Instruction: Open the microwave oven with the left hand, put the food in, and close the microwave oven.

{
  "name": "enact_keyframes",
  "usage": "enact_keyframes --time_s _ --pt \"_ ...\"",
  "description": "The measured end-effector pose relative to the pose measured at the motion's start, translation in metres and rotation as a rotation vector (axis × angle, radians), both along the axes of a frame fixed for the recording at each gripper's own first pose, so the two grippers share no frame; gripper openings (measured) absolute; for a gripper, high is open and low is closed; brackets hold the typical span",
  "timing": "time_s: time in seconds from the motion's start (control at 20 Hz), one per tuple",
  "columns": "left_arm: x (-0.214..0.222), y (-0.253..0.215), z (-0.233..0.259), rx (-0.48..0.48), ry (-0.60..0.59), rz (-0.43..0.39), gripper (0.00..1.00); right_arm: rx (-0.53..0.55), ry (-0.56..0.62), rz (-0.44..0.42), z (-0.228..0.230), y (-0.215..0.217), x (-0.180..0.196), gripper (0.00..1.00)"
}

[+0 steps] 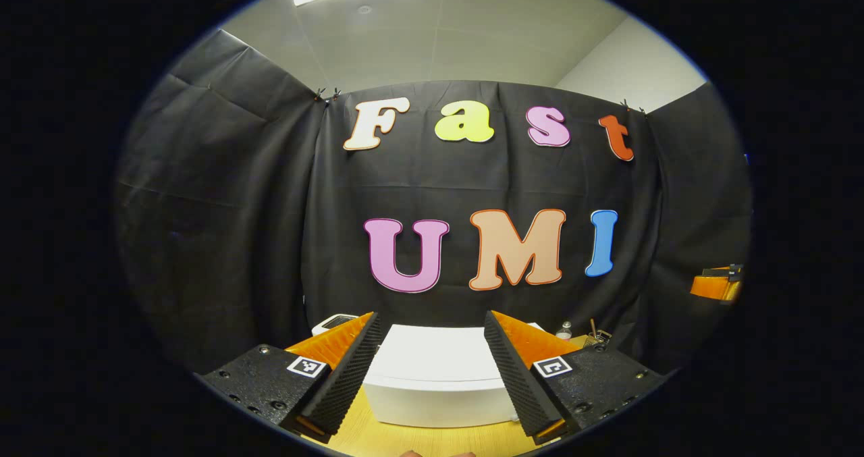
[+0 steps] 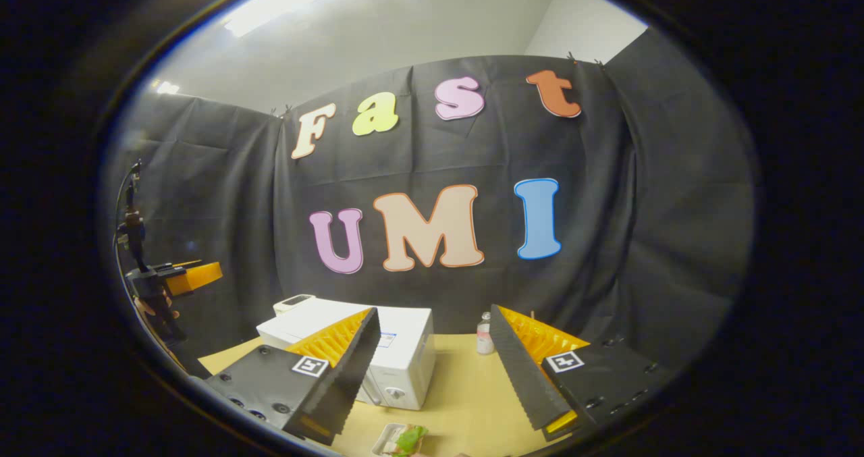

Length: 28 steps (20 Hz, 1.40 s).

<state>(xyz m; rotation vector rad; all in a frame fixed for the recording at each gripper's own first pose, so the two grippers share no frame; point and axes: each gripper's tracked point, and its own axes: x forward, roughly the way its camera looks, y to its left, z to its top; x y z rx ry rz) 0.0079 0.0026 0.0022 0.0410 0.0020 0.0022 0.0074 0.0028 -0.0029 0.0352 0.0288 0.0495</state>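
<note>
A white microwave oven (image 1: 435, 376) stands on the wooden table, door closed, straight ahead of my left gripper (image 1: 430, 369), which is open and well short of it with nothing between its fingers. In the right gripper view the microwave (image 2: 398, 349) sits left of centre with its knob side facing me. A small tray of food (image 2: 401, 440) with green leaves lies on the table near the front edge. My right gripper (image 2: 432, 369) is open, held above the table behind the food. The left gripper (image 2: 182, 278) shows far left, held by a hand.
A small bottle (image 2: 484, 334) stands on the table (image 2: 466, 389) to the right of the microwave, also seen as a bottle (image 1: 564, 330) beside a small wire object (image 1: 597, 339). A white device (image 2: 293, 302) lies on top of the microwave. The right gripper (image 1: 719, 283) shows at far right.
</note>
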Motion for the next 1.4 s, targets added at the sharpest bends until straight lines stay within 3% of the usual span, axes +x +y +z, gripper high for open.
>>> enact_keyframes --time_s 0.05,0.1,0.15,0.2,0.25,0.45,0.95,1.25,1.4 --pt "-0.001 -0.001 -0.001 0.001 0.001 -0.001 0.92 -0.001 0.0 0.001 0.0 0.001 0.001 0.94" --pt "0.0 -0.002 -0.001 0.003 0.003 -0.002 0.93 -0.002 0.0 0.001 0.001 0.001 0.001 1.0" --pt "0.001 -0.002 -0.002 0.004 0.005 -0.002 0.96 -0.003 0.0 0.002 -0.001 0.001 0.002 0.94" --pt "0.001 -0.002 -0.002 0.003 0.006 -0.002 0.96 -0.003 0.0 0.002 0.0 0.001 0.003 1.0" --pt "-0.001 -0.002 -0.002 -0.001 0.006 -0.002 0.96 -0.003 0.002 0.003 -0.002 0.001 0.004 0.94" --pt "-0.001 -0.012 -0.011 -0.014 0.013 -0.045 0.96 -0.01 0.005 0.002 -0.005 -0.001 0.008 0.94" --pt "-0.013 -0.039 -0.122 -0.004 0.06 -0.141 0.95 0.019 -0.002 0.022 -0.012 0.003 0.007 0.94" --pt "-0.026 -0.067 -0.194 -0.058 0.096 -0.187 0.95 0.039 -0.003 0.021 -0.015 -0.002 0.009 0.94" --pt "-0.027 -0.096 -0.225 -0.066 0.08 -0.245 0.95 0.047 0.002 0.017 -0.017 -0.004 0.01 1.0"
